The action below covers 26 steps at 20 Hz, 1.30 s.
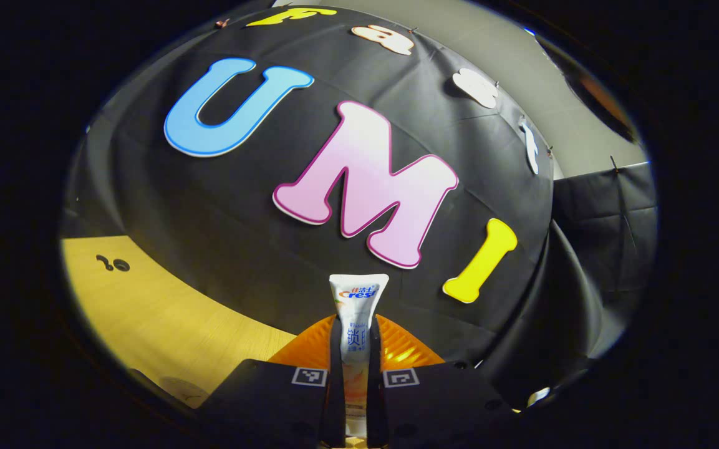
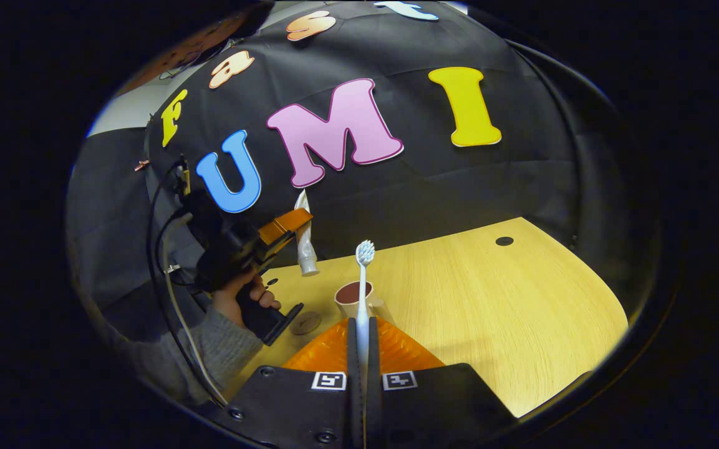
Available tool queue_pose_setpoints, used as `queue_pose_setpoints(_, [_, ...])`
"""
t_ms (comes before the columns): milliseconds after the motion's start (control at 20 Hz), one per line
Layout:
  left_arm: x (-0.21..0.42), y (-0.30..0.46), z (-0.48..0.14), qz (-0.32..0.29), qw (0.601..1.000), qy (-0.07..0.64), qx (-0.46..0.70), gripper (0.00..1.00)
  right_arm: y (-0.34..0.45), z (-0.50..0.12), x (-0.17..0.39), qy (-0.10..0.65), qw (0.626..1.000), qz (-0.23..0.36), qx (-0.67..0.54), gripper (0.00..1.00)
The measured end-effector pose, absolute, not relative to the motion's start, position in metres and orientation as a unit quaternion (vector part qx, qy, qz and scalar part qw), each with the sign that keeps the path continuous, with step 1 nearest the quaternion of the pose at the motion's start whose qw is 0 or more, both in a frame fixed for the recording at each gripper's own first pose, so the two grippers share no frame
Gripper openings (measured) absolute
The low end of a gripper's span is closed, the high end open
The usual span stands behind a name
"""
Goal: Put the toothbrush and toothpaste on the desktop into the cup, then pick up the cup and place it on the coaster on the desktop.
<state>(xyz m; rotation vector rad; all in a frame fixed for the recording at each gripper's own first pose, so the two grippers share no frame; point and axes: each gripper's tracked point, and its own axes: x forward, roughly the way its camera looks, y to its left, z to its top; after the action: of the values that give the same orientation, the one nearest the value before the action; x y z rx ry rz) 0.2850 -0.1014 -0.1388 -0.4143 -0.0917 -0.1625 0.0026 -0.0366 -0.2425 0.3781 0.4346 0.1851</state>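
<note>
A black cloth wall (image 2: 459,181) hangs creased behind a light wooden desktop (image 2: 509,312) with a dark round hole (image 2: 504,241). Pale grey wall (image 1: 509,56) shows above the cloth.

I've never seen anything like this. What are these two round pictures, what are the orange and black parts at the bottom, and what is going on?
No robot here: a person holds a two-fingered grabbing tool in each hand. Each tool carries a wide-angle camera, hence the round pictures.

In the left gripper view, the left gripper has its jaws closed on a toothpaste tube.

In the right gripper view, the right gripper grips a toothbrush, bristles up. Farther off you see the other tool, the hand holding it and the toothpaste lifted above the wooden desktop.

On the desktop stand a cup and, beside it, a flat round coaster.
</note>
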Motion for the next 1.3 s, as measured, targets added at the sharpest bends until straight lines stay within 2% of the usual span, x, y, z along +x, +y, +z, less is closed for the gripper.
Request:
queue_pose_setpoints(300, [0.310,-0.116,-0.190,-0.076,0.986,-0.059,-0.137,0.18,-0.047,-0.262,-0.002,0.217,0.954,0.077,0.192,0.06])
queue_pose_setpoints(650, [0.309,-0.126,-0.236,-0.075,0.994,-0.033,-0.074,0.19,-0.049,-0.263,0.004,0.212,0.952,0.076,0.206,0.06])
queue_pose_setpoints(1250, [0.276,-0.139,-0.265,-0.098,0.992,0.031,-0.070,0.35,-0.048,-0.228,0.028,0.178,0.959,0.087,0.204,0.06])
queue_pose_setpoints(1300, [0.273,-0.137,-0.263,-0.099,0.992,0.027,-0.072,0.48,-0.046,-0.222,0.033,0.171,0.960,0.090,0.204,0.06])
